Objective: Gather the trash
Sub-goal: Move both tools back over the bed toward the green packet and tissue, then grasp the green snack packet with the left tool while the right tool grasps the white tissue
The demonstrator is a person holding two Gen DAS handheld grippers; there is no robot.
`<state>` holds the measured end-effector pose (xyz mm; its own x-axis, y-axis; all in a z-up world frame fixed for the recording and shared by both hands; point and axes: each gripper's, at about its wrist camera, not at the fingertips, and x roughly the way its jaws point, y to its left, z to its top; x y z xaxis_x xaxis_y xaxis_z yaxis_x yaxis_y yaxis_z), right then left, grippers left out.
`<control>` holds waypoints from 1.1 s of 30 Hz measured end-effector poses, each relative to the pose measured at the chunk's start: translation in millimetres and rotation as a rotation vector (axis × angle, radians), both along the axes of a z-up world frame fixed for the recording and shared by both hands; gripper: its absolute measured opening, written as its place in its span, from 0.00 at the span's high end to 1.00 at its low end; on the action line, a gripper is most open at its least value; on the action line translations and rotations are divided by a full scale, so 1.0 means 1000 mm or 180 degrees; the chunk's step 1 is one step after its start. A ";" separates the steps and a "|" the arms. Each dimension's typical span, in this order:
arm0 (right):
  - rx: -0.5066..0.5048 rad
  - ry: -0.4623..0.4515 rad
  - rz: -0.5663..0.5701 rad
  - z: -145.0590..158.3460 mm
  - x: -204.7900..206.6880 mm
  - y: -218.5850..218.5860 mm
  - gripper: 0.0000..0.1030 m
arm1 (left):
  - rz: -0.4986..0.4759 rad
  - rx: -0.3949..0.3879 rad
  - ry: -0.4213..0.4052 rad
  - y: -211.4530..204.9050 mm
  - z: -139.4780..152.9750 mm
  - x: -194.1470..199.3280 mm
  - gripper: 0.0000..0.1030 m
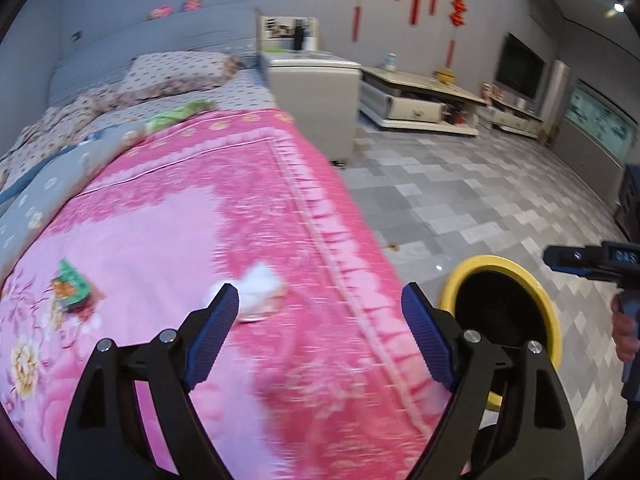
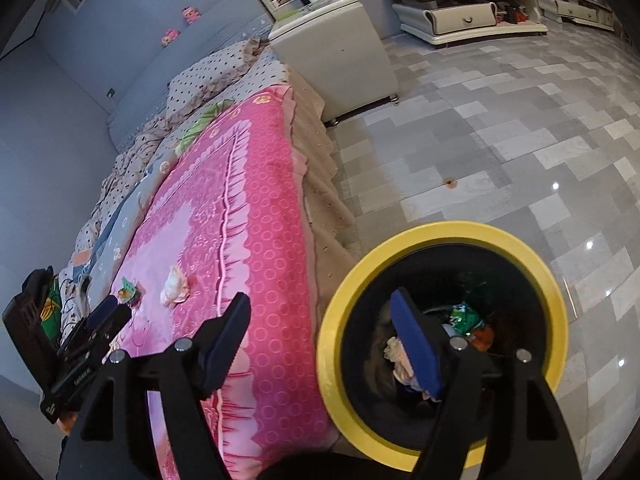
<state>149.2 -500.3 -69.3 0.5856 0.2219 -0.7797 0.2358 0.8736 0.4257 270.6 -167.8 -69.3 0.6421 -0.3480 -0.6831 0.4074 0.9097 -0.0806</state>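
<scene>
Left wrist view: left gripper (image 1: 320,306) jaws wide, empty, above pink bed (image 1: 168,216); crumpled tissue (image 1: 260,290) and green wrapper (image 1: 72,282) lay there. Right gripper (image 2: 324,316) jaws spread, empty, over yellow-rimmed bin (image 2: 556,300) holding trash.

right gripper (image 2: 320,344) open, empty | over yellow-rimmed bin (image 2: 440,236) | trash inside

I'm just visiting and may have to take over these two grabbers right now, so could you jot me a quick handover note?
Left gripper: open, empty, over the pink bedspread.
Right gripper: open, empty, at the yellow-rimmed bin on the floor beside the bed.
Done: several scraps already lie in the bin.
Left: crumpled white tissue and green wrapper, both on the bedspread.
</scene>
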 end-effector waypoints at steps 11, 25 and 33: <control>0.0096 0.0023 0.0617 -0.008 0.066 0.118 0.28 | 0.1079 0.0093 0.0077 0.167 -0.008 0.063 0.21; -0.0051 0.0163 0.0887 -0.050 0.128 0.209 0.25 | 0.2026 0.0002 0.0323 0.275 -0.047 0.121 0.19; -0.0191 0.0203 0.1011 -0.066 0.153 0.233 0.25 | 0.2158 -0.0037 0.0500 0.290 -0.079 0.153 0.19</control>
<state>301.9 -267.4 -135.7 0.4440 0.3381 -0.8298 -0.0278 0.9308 0.3644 423.6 122.5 -148.6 0.6140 0.0871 -0.7845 -0.2677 0.9579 -0.1032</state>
